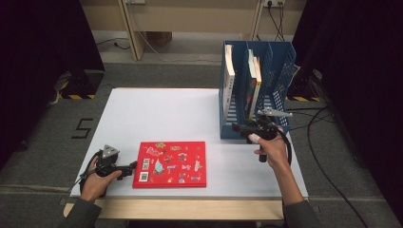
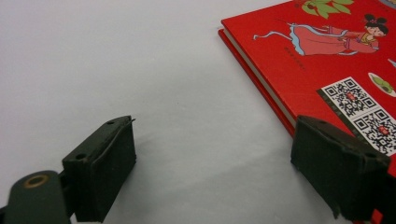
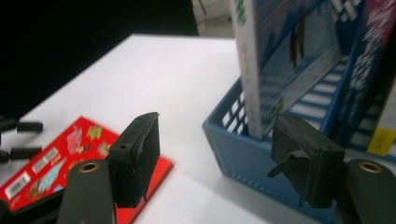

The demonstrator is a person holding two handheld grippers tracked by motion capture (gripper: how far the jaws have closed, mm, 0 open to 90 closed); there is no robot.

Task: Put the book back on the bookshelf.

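Two grippers are in hand: the left gripper point(image 1: 124, 169) rests on the white tabletop point(image 1: 157, 114) just beside the left edge of the red book point(image 1: 170, 164), its fingers point(image 2: 100, 170) spread wide with bare tabletop between them and one finger overlapping the book's near corner in the left gripper view; whether it touches the cover I cannot tell. The right gripper point(image 1: 239, 127) hovers at the front of the blue file rack point(image 1: 280, 71), its fingers point(image 3: 137, 156) released and apart, with nothing between them. One red book lies flat and closed near the front edge of the tabletop, its cover printed with cartoon figures and two square codes. The one blue rack stands at the right rear of the tabletop, with three slots divided by slatted walls. Three books stand upright in it: one white-spined book point(image 1: 229, 78) in the left slot and two point(image 1: 254, 83) side by side in the middle slot, leaning slightly. The right slot looks bare. The tabletop is plain and white with a light wooden strip along its near edge. It stands on a grey carpeted floor point(image 1: 47, 152). One black mark shaped like a five point(image 1: 81, 128) sits on the floor at the left. Dark curtains hang at both sides, black and yellow striped blocks lie at their feet, and cables trail across the floor on the right.
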